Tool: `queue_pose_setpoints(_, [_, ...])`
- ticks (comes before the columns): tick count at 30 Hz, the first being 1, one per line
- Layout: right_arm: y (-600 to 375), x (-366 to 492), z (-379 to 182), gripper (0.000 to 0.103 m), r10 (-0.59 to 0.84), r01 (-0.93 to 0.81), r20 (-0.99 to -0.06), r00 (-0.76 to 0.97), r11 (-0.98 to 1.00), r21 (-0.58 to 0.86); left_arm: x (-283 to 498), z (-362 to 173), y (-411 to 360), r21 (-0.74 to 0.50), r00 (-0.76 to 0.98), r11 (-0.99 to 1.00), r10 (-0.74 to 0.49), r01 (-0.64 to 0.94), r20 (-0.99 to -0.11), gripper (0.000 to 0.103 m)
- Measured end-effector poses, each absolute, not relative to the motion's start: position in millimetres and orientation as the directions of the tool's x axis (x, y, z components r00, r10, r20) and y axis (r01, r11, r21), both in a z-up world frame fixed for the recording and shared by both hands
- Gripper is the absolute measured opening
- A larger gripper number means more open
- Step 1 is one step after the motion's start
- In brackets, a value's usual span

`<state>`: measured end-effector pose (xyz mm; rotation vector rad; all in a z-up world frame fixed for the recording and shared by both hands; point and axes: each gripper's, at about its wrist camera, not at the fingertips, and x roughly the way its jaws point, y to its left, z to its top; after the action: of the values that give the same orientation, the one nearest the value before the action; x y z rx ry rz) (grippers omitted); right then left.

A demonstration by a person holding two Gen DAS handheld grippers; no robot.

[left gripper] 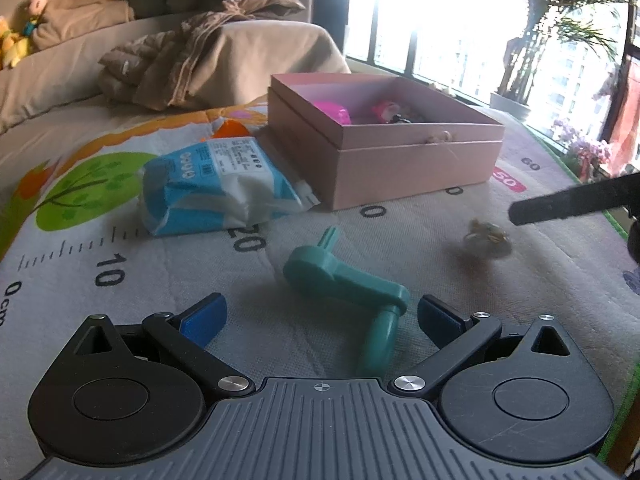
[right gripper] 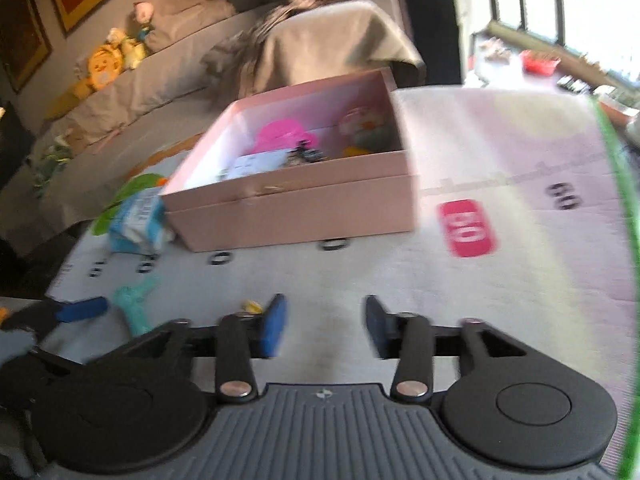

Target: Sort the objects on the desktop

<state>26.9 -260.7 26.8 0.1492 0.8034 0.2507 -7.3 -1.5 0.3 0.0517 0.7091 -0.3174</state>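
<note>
Right now I am working over the printed mat (left gripper: 400, 240), with the pink box (left gripper: 400, 160) sitting open at its far side and already holding a few toys. Just beside it the blue tissue pack (left gripper: 208, 188) is lying loose. My left gripper (left gripper: 320, 312) is hovering spread around the teal crank handle (left gripper: 340, 280), not yet pinching; my right gripper (right gripper: 324, 324) is standing half-open and empty. Next, I judge, I should be closing on the handle.
</note>
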Motion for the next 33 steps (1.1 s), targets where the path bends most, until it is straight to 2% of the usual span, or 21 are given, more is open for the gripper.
queue_pose_setpoints(1, [-264.6,23.3,24.5,0.067,0.251,-0.152,-0.688,0.681,0.967,0.203,-6.9,0.5,-2.7,-0.059,0.708,0.946,-0.278,0.317,-0.649,0.103])
queue_pose_setpoints(5, [-275.6,6.7,13.2,0.078,0.234,-0.126,-0.69,0.685,0.971,0.204,-5.1,1.4,-16.4,-0.015,0.687,0.914,-0.315,0.405,-0.655,0.103])
queue_pose_setpoints(7, [-276.1,-1.5,11.7,0.095,0.239,-0.126,-0.68,0.693,0.969,0.212,-3.5,1.2,-25.9,0.036,0.69,0.9,-0.307,0.435,-0.656,0.103])
queue_pose_setpoints(9, [-274.1,-4.9,9.4,0.103,0.269,-0.136,-0.67,0.692,0.96,0.245,-1.9,0.8,-30.9,0.067,0.692,0.893,-0.295,0.445,-0.659,0.103])
queue_pose_setpoints(15, [-254.1,-8.3,5.3,0.103,0.189,-0.153,-0.691,0.698,0.982,0.115,2.9,0.3,-34.7,0.086,0.701,0.892,-0.287,0.445,-0.653,0.102])
queue_pose_setpoints(17, [-248.7,-7.7,5.5,0.103,0.177,-0.183,-0.706,0.686,0.981,0.069,1.5,1.2,-34.1,0.082,0.702,0.89,-0.294,0.449,-0.649,0.09])
queue_pose_setpoints(19, [-247.4,-8.7,9.5,0.103,0.238,-0.235,-0.693,0.681,0.967,0.102,0.1,3.4,-32.6,0.072,0.697,0.886,-0.308,0.458,-0.647,0.076])
queue_pose_setpoints(21, [-239.2,-12.5,16.3,0.102,0.291,-0.284,-0.65,0.702,0.951,0.119,-1.4,4.9,-32.2,0.074,0.7,0.888,-0.302,0.453,-0.647,0.075])
queue_pose_setpoints(23, [-222.1,-12.8,20.7,0.096,0.305,-0.34,-0.625,0.719,0.938,0.068,-3.0,4.7,-31.1,0.078,0.701,0.891,-0.295,0.447,-0.649,0.075])
queue_pose_setpoints(26, [-201.5,-0.7,19.7,0.079,0.295,-0.364,-0.633,0.716,0.931,0.021,-4.3,3.8,-28.6,0.064,0.697,0.896,-0.296,0.44,-0.653,0.076])
queue_pose_setpoints(28, [-193.5,11.2,16.4,0.057,0.291,-0.367,-0.656,0.696,0.93,0.024,-4.3,3.4,-27.6,0.059,0.698,0.899,-0.294,0.434,-0.653,0.079])
queue_pose_setpoints(32, [-186.7,18.1,14.6,0.038,0.288,-0.373,-0.675,0.68,0.927,0.02,-1.0,2.2,-25.8,0.054,0.698,0.904,-0.288,0.423,-0.656,0.085])
queue_pose_setpoints(33, [-187.1,17.7,15.3,0.038,0.289,-0.375,-0.678,0.676,0.927,0.021,-0.7,2.2,-25.2,0.048,0.696,0.905,-0.29,0.423,-0.657,0.085])
